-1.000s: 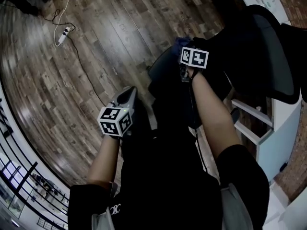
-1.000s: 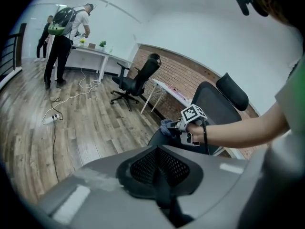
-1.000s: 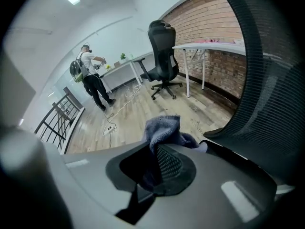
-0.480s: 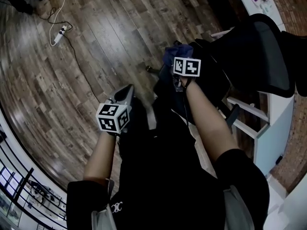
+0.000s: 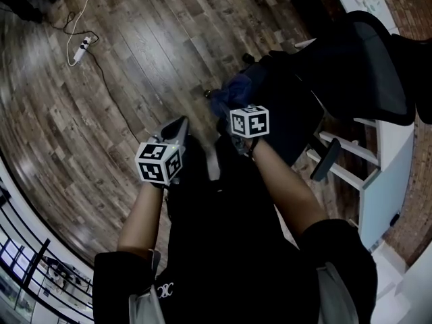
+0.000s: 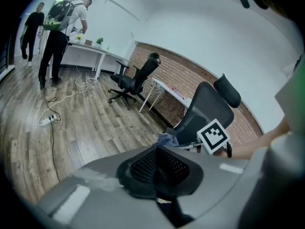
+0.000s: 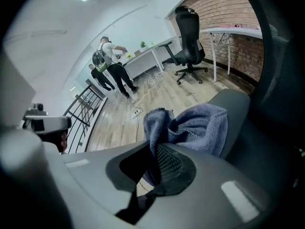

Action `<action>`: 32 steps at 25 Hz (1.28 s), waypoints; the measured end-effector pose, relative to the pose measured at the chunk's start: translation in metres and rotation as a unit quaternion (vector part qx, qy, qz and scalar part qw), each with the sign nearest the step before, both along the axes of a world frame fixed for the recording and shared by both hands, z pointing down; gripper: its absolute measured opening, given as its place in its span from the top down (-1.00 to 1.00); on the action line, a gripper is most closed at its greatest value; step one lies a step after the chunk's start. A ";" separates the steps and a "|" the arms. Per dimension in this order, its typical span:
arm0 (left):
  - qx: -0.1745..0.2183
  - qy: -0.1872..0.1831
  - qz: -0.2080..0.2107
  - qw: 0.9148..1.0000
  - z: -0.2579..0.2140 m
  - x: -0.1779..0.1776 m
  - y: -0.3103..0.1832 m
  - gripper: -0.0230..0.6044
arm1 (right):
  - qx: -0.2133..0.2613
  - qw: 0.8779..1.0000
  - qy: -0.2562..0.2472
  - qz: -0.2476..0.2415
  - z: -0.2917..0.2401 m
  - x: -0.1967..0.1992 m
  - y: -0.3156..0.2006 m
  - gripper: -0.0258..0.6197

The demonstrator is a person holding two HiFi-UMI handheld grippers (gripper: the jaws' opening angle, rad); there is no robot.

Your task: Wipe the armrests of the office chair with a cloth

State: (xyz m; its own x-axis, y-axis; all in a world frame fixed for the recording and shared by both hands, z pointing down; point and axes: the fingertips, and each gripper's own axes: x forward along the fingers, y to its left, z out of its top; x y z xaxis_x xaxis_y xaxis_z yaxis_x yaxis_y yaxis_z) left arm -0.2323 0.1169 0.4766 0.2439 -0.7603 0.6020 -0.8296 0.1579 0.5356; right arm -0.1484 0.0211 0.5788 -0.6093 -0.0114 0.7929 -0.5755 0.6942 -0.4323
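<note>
Two tongs, you hold both. Right tongs [image 7: 157, 168] pinch blue cloth [image 7: 195, 128] against chair armrest [image 7: 236, 106]. Left tongs [image 6: 159, 168] closed, empty.

— What carries everything here?
— A dark wooden plank floor [image 5: 135, 59].
— And what lies on it?
— A white power strip [image 5: 79, 49], well beyond the left tongs [image 5: 179, 125] and off to their left. The office chair [image 5: 351, 66] stands on the floor to their right.

No text can be read; the small white logo [image 5: 162, 293] on the black shirt [image 5: 229, 248] is too blurred.
</note>
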 end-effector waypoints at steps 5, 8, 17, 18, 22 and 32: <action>-0.005 0.000 0.016 1.000 0.002 0.015 -0.009 0.91 | -0.013 0.999 -0.002 -0.029 -0.001 0.024 0.036 0.83; -0.004 -0.002 0.028 1.000 0.002 0.025 -0.016 0.91 | -0.014 1.000 0.004 -0.026 0.002 0.045 0.048 0.83; -0.007 -0.008 0.037 0.999 -0.002 0.042 -0.024 0.91 | 0.007 0.998 -0.008 0.064 0.004 0.063 -0.009 0.83; -0.008 -0.010 0.037 0.999 -0.001 0.043 -0.023 0.91 | 0.008 0.997 -0.009 0.071 0.004 0.063 -0.017 0.83; -0.014 -0.012 0.034 0.999 0.001 0.047 -0.023 0.91 | 0.023 0.997 -0.007 0.079 0.004 0.064 -0.051 0.83; -0.032 -0.020 0.019 0.999 0.006 0.048 -0.016 0.91 | 0.049 0.993 0.012 0.104 0.010 0.064 -0.140 0.83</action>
State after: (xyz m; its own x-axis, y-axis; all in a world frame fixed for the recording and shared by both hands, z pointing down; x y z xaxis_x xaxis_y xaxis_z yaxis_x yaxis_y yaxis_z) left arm -0.1846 0.1005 0.4830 0.2463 -0.7114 0.6582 -0.8559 0.1590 0.4921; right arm -0.0847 -0.1187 0.5891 -0.5662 -0.2135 0.7961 -0.7203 0.5976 -0.3521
